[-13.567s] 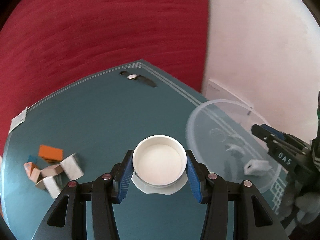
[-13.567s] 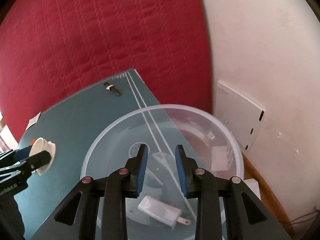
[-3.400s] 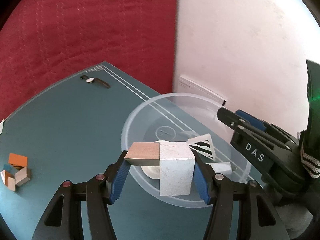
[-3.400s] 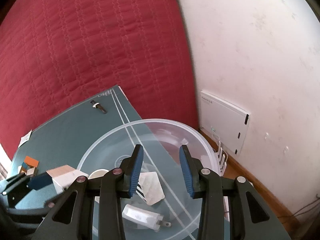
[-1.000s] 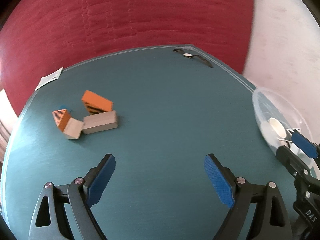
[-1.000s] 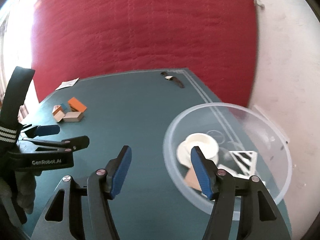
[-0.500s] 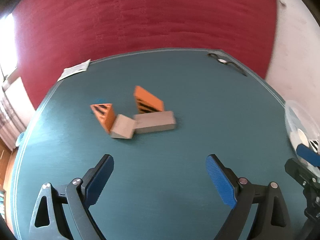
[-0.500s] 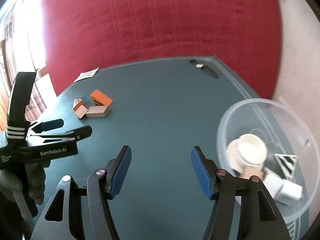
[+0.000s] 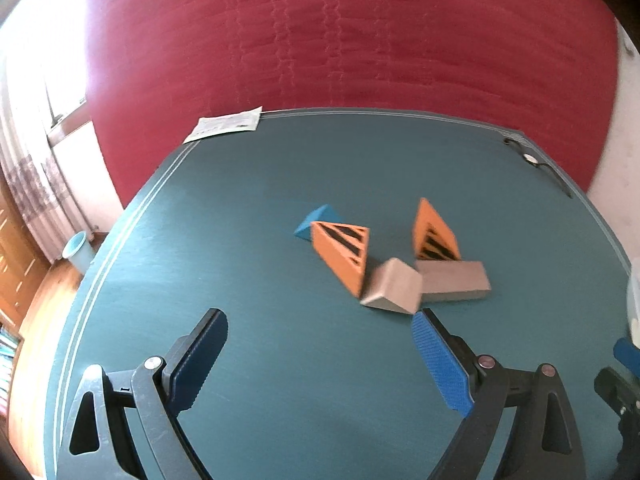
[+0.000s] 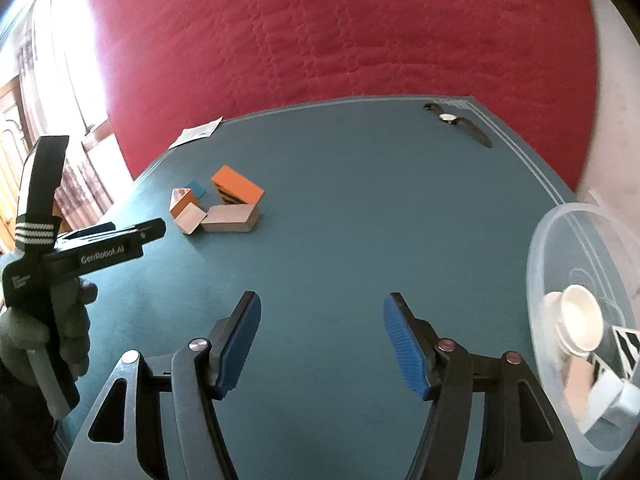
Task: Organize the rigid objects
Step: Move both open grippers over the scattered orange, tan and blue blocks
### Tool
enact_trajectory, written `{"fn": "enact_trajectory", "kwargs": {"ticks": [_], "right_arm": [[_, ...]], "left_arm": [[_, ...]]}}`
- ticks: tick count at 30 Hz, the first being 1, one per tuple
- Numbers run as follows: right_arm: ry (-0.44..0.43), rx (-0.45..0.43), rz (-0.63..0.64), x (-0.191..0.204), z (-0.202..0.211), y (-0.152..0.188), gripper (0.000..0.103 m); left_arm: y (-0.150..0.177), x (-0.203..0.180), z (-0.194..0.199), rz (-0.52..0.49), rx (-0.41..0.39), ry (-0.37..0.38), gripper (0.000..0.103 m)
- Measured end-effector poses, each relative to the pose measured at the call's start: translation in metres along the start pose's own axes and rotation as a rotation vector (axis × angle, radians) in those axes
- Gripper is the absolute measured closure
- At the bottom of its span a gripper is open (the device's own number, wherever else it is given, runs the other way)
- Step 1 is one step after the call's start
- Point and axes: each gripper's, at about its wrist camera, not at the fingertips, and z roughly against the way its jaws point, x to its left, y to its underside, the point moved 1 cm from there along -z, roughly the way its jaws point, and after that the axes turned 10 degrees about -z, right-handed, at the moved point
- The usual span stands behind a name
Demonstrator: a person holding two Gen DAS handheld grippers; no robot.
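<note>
Left wrist view puts my empty, wide-open left gripper (image 9: 320,354) nearest the grey rectangular block (image 9: 454,286), lying among wedges mid-table toward the left edge, just beyond my right fingertip, long axis crosswise, while my right gripper (image 10: 322,338) hangs open, well apart.

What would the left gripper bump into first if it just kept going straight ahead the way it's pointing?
Probably the orange striped wedge. The left gripper is open and empty, and bare table lies between its fingers. The grey wedge sits closer but off by the right finger, so depth makes this uncertain.
</note>
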Motion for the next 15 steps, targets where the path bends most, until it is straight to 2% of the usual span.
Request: {"fn": "enact_trajectory", "kwargs": {"ticks": [9,15], "right_arm": [[-0.006,0.028,0.006,0.011,-0.012,0.004,0.037],[-0.006,0.037,0.012,0.015,-0.017,0.006,0.037]], "left_arm": [[-0.011,0.013,-0.018,0.027,0.023,-0.016,0.007],[-0.024,0.009,-0.028,0.021,0.019,-0.013,0.007]]}}
